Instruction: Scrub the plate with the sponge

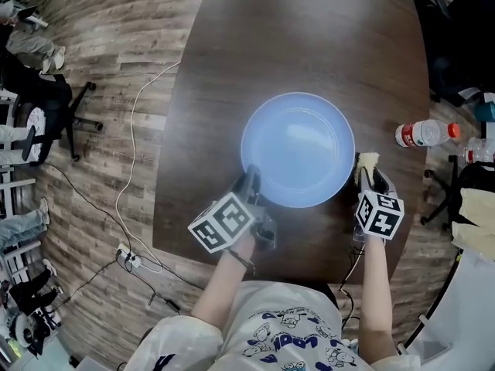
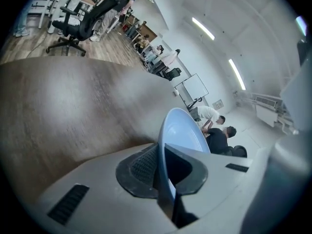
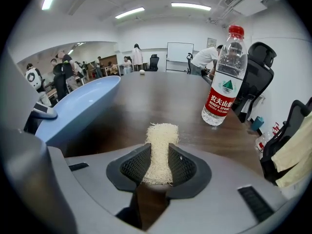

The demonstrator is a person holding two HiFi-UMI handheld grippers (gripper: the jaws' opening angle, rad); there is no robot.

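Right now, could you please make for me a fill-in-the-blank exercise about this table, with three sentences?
1. The left tongs are shut on the rim of the plate, whose colour is ____.
2. The sponge is clamped in the right tongs, not the ____ ones.
3. The bottle has a ____ cap.
Missing words: blue; left; red.

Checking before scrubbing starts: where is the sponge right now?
The sponge is pinched between the right gripper's jaws, beside the blue plate's right rim in the head view, with the water bottle farther right.
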